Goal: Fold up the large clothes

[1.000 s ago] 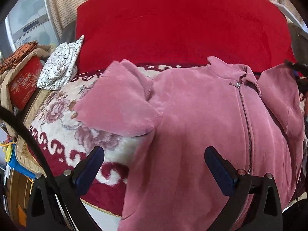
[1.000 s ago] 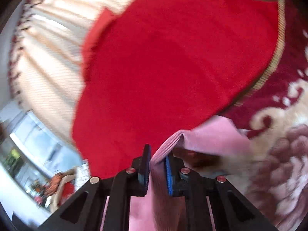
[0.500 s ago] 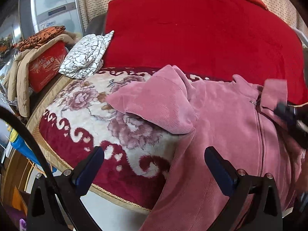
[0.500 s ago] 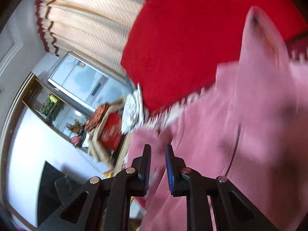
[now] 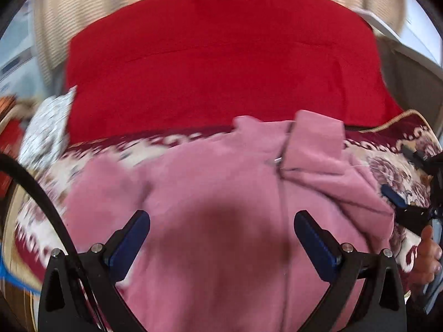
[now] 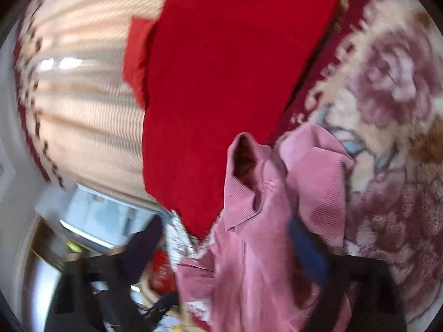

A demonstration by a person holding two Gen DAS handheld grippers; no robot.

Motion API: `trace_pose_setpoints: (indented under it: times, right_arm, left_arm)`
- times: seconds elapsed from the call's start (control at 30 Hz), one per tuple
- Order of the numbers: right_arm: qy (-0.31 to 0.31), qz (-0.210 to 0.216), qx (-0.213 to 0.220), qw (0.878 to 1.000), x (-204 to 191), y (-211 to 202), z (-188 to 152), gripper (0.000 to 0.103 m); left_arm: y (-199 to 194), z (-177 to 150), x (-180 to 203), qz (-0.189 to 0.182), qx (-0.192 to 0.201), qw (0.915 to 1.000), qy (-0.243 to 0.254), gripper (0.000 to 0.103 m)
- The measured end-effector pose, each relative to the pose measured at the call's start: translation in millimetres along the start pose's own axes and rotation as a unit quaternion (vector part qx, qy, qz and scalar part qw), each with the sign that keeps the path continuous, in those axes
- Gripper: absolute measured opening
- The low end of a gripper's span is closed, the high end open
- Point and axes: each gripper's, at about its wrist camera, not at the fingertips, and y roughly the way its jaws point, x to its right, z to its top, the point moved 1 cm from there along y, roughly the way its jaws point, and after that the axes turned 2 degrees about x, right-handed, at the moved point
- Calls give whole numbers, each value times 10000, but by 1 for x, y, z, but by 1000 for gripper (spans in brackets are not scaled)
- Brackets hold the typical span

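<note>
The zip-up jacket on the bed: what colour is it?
Pink, a dusty rose corduroy-like fabric; the jacket shows best in the left wrist view.

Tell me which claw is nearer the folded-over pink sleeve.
Right. The right claw, jaws opening with nothing between them, sits just beside the folded-over sleeve. The left claw hovers open over the jacket's lower body, farther away.

The left hand-held gripper point(image 5: 221, 244) has black angular arms, silver screws and blue finger pads point(image 5: 130, 242).

Your bed point(image 5: 409, 149) wears a floral blanket point(image 5: 387, 166); on it the pink jacket point(image 5: 221, 193) lies just before the red quilt point(image 5: 221, 63).
</note>
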Motion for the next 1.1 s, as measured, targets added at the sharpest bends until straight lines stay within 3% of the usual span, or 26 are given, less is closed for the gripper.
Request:
trace_pose_setpoints:
  times: [0.03, 0.07, 0.1, 0.17, 0.23, 0.3, 0.37, 0.43, 0.5, 0.57, 0.63, 0.67, 0.7, 0.77, 0.9, 0.93, 0.97, 1.03, 1.1]
  right_arm:
    - [237, -7, 17, 9997, 10, 1, 5, 66]
    - [324, -21, 42, 9995, 15, 0, 8, 51]
    - [387, -104, 43, 9992, 21, 2, 11, 45]
    - [458, -269, -22, 9986, 26, 5, 18, 45]
    - [614, -153, -154, 9979, 32, 10, 17, 45]
    - [657, -187, -271, 9973, 34, 12, 15, 45]
    - [653, -244, -436, 9966, 37, 21, 13, 45]
    - [669, -286, -602, 9955, 40, 29, 10, 45]
    - [682, -310, -719, 9946, 43, 32, 7, 45]
    - [688, -329, -818, 9937, 45, 37, 6, 45]
    - [618, -366, -867, 9936, 44, 41, 5, 45]
    - [580, -367, -890, 9937, 41, 43, 5, 45]
    - [548, -359, -917, 9936, 40, 45, 4, 45]
    - [525, -357, -931, 9936, 39, 44, 4, 45]
    - [412, -346, -977, 9938, 29, 49, -3, 45]
    - [374, -379, -968, 9939, 28, 49, -3, 45]
    - [356, -403, -964, 9939, 29, 50, -3, 45]
    - [343, -439, -957, 9939, 27, 52, -4, 45]
    - [322, -475, -955, 9938, 26, 54, -4, 45]
  left_arm:
    - [8, 6, 8, -121, -47, 9999, 34, 103]
    - [20, 13, 17, -296, -141, 9994, 64, 103]
    - [33, 21, 25, -436, -253, 9987, 70, 103]
    - [55, 33, 40, -641, -418, 9970, 93, 103]
    - [74, 45, 52, -760, -497, 9958, 134, 103]
    - [89, 53, 61, -1013, -583, 9931, 88, 96]
    - [106, 59, 68, -1351, -850, 9872, -24, 68]
    - [120, 62, 71, -1620, -1092, 9806, -153, 48]
    - [127, 63, 73, -1648, -1157, 9793, -206, 41]
    - [126, 63, 69, -1705, -1073, 9791, -276, 26]
    - [123, 62, 59, -1988, -976, 9737, -542, 15]
    - [120, 61, 51, -2266, -905, 9666, -784, 10]
    - [118, 60, 43, -2531, -837, 9582, -1039, 9]
    - [113, 61, 35, -2656, -771, 9521, -1307, 8]
    - [109, 59, 33, -2259, -822, 9642, -1121, 12]
    - [111, 56, 33, -2160, -930, 9652, -1141, 25]
    - [114, 54, 32, -2174, -1051, 9626, -1228, 44]
    - [120, 50, 29, -2241, -1145, 9563, -1491, 65]
    - [125, 50, 29, -2285, -1087, 9526, -1688, 67]
